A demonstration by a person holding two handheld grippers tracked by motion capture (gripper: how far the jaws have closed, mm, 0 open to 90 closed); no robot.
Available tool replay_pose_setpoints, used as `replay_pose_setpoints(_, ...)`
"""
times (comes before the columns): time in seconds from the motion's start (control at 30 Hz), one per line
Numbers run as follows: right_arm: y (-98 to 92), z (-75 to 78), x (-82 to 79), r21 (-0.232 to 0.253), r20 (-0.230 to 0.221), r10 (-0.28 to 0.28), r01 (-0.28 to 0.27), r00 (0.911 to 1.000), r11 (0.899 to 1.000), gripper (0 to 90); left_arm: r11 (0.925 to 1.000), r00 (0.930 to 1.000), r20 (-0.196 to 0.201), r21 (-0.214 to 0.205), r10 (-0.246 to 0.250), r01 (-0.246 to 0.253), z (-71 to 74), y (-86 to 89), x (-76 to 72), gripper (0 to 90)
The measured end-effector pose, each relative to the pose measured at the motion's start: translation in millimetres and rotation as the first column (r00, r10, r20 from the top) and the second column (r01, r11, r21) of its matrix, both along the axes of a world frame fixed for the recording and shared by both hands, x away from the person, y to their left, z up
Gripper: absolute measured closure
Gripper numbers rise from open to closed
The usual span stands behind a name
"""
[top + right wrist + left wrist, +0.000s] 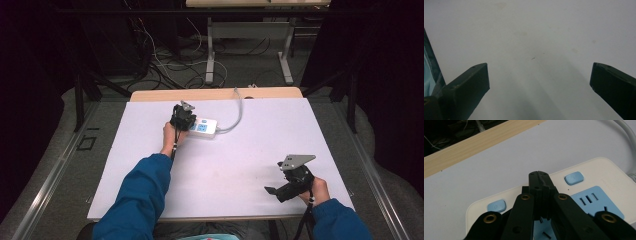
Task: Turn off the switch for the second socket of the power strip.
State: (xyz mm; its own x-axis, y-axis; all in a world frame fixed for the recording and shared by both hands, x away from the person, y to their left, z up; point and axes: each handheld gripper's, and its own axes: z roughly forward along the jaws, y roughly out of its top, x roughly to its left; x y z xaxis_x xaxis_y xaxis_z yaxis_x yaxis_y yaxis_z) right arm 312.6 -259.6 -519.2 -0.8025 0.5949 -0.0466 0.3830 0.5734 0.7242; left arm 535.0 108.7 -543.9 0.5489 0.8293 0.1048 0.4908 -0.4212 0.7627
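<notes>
A white power strip lies on the desk, near the far edge and a bit left of the middle. It has light blue sockets and small blue buttons on top. Its grey cord curls away to the right and goes off the far side of the desk.

The left tongs are right over the power strip, at its left end. The two black jaws are pressed together with no gap, and nothing is between them. Their tips sit above the white top of the strip, between two of the blue buttons. I cannot tell if the tips touch it.

The right tongs are well apart from the strip, near the front right corner of the desk. Their jaws are spread wide and hold nothing. Below them is just the bare white desk top.

Both arms wear blue sleeves.
</notes>
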Motion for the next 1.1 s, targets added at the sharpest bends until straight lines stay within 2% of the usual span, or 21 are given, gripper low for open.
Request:
replay_pose_setpoints(0.57,-0.1,-0.2,0.3,0.002,-0.001,0.002,-0.002,1.0,1.0,1.9,1.0,1.0,0.002,0.008,-0.001,0.001,1.2,-0.5,-0.8,90.0)
replay_pose_setpoints(0.6,-0.1,-0.1,0.1,0.002,-0.002,0.001,-0.001,1.0,1.0,1.9,0.9999,0.9999,0.01,-0.011,-0.002,0.002,2.3,-0.1,-1.2,90.0)
replay_pose_setpoints(0.73,0.1,-0.4,0.2,0.004,-0.004,0.002,-0.002,1.0,1.0,1.9,0.9999,1.0,0.006,0.011,-0.004,0.004,3.1,-3.1,-2.3,90.0)
replay_pose_setpoints(1.1,-0.1,0.0,-0.1,0.002,-0.001,0.001,-0.001,1.0,1.0,1.9,1.0,1.0,0.005,0.01,0.0,0.0,3.2,-3.0,-2.6,90.0)
